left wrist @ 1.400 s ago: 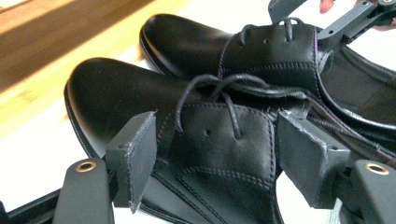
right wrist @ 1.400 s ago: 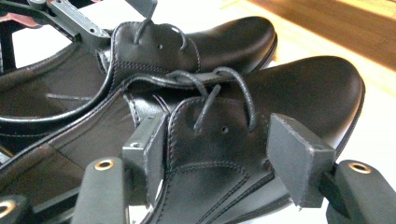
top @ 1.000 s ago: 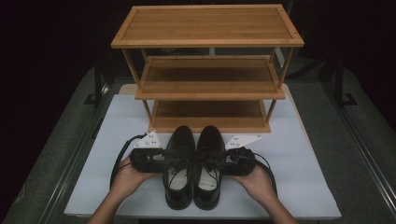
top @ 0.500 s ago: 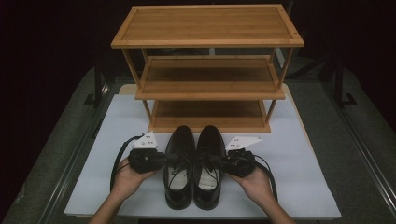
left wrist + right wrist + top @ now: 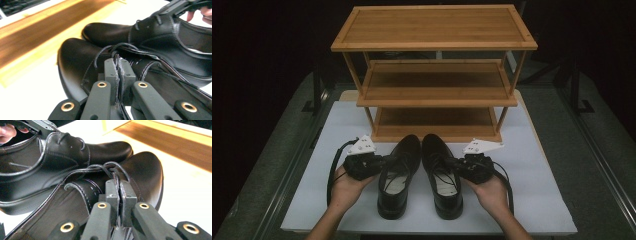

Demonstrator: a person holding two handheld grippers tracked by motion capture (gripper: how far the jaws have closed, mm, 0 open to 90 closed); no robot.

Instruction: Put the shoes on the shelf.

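The left gripper point(image 5: 382, 162) has its fingers clamped on the left shoe point(image 5: 397, 175) at its laced edge. The right gripper's point(image 5: 455, 163) fingers pinch the right shoe point(image 5: 442, 175) likewise. Both jaws have just been closing.

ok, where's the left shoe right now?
In the high view the left shoe stands on the white mat, toe toward the wooden rack, beside the right shoe; the left gripper clamps its upper edge.

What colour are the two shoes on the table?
Glossy black leather shoes, laces black too; clearest in the left gripper view.
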